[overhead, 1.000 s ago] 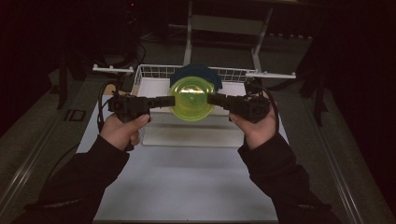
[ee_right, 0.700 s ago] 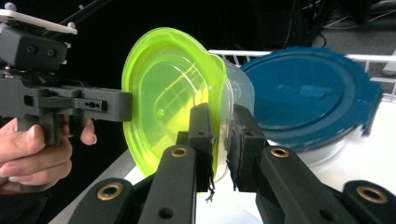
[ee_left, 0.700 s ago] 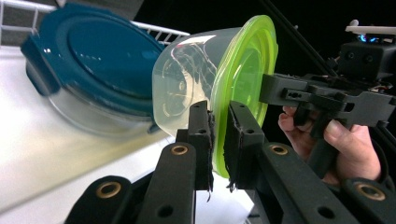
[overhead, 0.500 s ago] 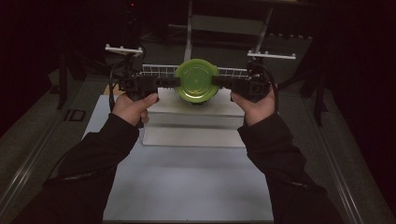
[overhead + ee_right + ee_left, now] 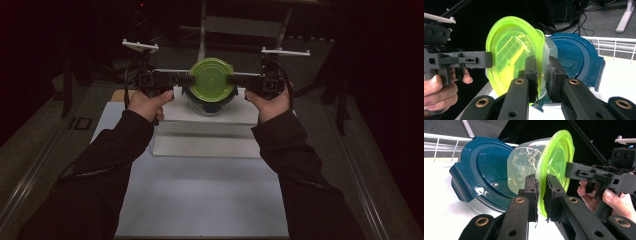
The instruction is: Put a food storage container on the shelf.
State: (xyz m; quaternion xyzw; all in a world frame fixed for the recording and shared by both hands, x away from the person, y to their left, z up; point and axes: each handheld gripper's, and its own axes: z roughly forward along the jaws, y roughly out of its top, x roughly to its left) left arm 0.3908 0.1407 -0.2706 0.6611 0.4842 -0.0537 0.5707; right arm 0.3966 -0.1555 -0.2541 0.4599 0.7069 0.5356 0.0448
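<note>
Gripping green lid (image 5: 212, 79) rim: L claw (image 5: 540, 195) & R claw (image 5: 542, 75) both clamped; no legible txt.

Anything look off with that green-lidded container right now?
Nothing damaged or spilled. The container with the green lid is held level between the left gripper and right gripper, each pinching the lid's rim on opposite sides. A blue-lidded container sits behind it.

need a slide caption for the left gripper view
Left tongs pinch the rim of a clear container's green lid, a teal-lidded container behind it.
</note>
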